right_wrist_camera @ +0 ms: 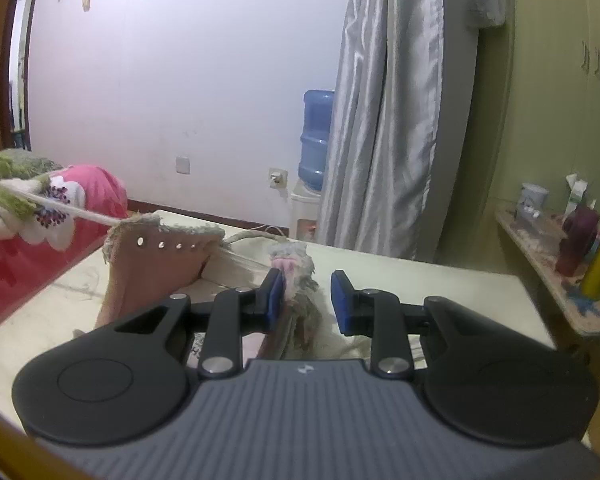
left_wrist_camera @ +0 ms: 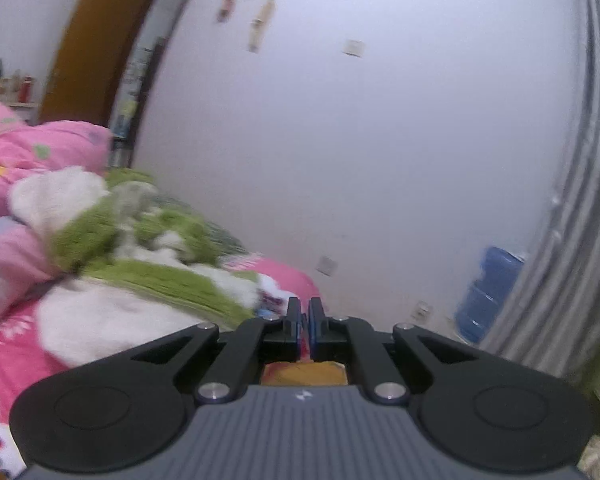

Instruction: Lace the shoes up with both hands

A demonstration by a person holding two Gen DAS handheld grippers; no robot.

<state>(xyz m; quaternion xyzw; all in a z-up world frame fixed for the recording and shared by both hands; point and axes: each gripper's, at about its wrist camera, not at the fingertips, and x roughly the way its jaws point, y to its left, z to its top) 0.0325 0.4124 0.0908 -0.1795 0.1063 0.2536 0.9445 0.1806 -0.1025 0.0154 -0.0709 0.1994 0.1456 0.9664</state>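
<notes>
A pinkish-brown boot (right_wrist_camera: 152, 276) with metal eyelets and a fuzzy lining stands on the cream table (right_wrist_camera: 420, 280). A white shoelace (right_wrist_camera: 80, 212) runs taut from the boot's top edge off the left side of the right wrist view. My right gripper (right_wrist_camera: 306, 300) straddles the boot's fuzzy tongue (right_wrist_camera: 296, 276). Its left pad touches the fuzz and its right pad stands apart, so it is open. In the blurred left wrist view my left gripper (left_wrist_camera: 304, 312) is shut, with a thin pale sliver between its pads, and points at the white wall. The boot is hidden in that view.
A bed with pink bedding (left_wrist_camera: 4, 352) and a green-and-white plush blanket (left_wrist_camera: 160, 280) lies left of the table. A blue water bottle (right_wrist_camera: 318, 140), a grey curtain (right_wrist_camera: 384, 120) and a cluttered side shelf (right_wrist_camera: 560, 240) stand beyond and to the right.
</notes>
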